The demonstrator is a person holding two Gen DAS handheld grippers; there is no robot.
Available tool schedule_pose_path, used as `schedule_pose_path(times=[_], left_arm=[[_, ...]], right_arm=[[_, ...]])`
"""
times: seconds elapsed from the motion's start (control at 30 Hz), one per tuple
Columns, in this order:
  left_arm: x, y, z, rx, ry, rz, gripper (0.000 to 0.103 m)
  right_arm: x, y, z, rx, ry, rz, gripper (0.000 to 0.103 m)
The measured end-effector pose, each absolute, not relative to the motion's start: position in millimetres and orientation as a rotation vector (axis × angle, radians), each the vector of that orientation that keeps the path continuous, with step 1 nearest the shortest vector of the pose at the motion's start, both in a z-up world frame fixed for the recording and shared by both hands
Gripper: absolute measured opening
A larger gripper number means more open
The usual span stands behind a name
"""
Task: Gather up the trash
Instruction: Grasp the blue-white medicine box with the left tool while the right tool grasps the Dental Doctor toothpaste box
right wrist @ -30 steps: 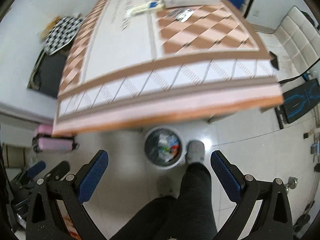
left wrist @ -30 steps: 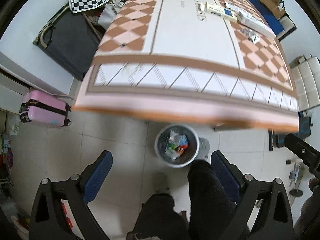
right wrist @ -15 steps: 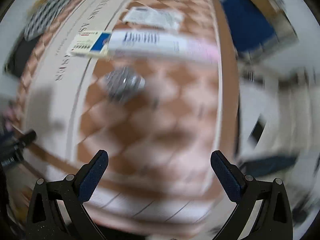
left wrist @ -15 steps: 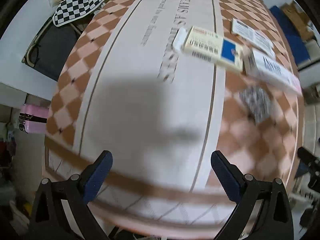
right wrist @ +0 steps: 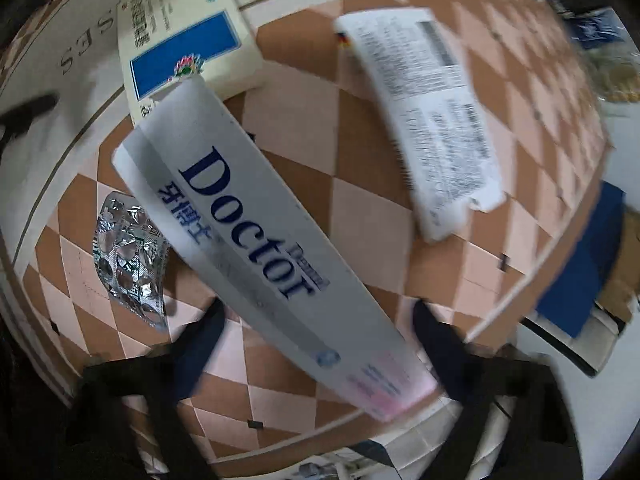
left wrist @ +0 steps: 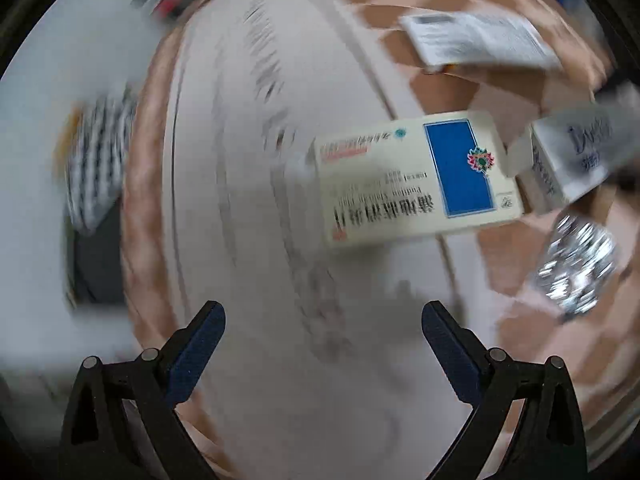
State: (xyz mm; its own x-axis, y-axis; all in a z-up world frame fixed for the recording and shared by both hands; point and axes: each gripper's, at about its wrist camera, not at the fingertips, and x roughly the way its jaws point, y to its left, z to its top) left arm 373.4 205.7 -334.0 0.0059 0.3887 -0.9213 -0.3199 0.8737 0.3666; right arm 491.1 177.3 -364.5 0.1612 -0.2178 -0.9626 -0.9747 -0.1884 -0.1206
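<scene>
1. The left tongs [left wrist: 322, 322] stand wide apart over bare surface [left wrist: 248, 240], holding nothing; the cream and blue box [left wrist: 416, 184] lies at their 1 o'clock.
2. The right tongs [right wrist: 316, 316] are spread, the long Doctor box [right wrist: 260, 248] between them, contact unclear; the foil blister pack [right wrist: 128, 256] lies at 10 o'clock, the surface edge just beneath.
3. A second ago both looked down at a floor bin; now trash fills both views.

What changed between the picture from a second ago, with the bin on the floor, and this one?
Both claws swung up from the floor bin and moved in over the table. The left claw now faces the blue-and-cream box; the right claw has closed in on the long Doctor box, which lies between its open fingers. Nothing has been grabbed: boxes, foil blister pack and paper leaflet lie as before.
</scene>
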Motion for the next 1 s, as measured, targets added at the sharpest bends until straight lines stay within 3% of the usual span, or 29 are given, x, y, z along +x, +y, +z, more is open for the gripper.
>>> schedule_pose_path(times=[0.13, 0.3, 0.67, 0.73, 0.8, 0.83, 1.0], left_arm=[[393, 192, -334, 0.363, 1.456, 0.303, 0.1], [412, 166, -342, 0.605, 1.45, 0.062, 0.1], [435, 160, -359, 0.721, 1.485, -0.238, 0.102], [436, 158, -359, 0.728, 1.484, -0.279, 0.1], [434, 155, -356, 0.724, 1.479, -0.324, 0.09], [433, 149, -354, 0.71, 1.488, -0.352, 0.076], [427, 133, -349, 0.697, 1.491, -0.317, 0.073]], right_arm=[[507, 173, -367, -1.539, 1.228, 1.127, 0.069], [563, 154, -369, -1.358, 1.432, 0.938, 0.064], [631, 119, -384, -1.158, 1.573, 0.791, 0.063], [634, 118, -384, -1.158, 1.577, 0.791, 0.063], [639, 117, -384, -1.15, 1.578, 0.794, 0.063], [641, 116, -383, -1.148, 1.578, 0.796, 0.062], [629, 122, -384, -1.098, 1.595, 0.822, 0.06]])
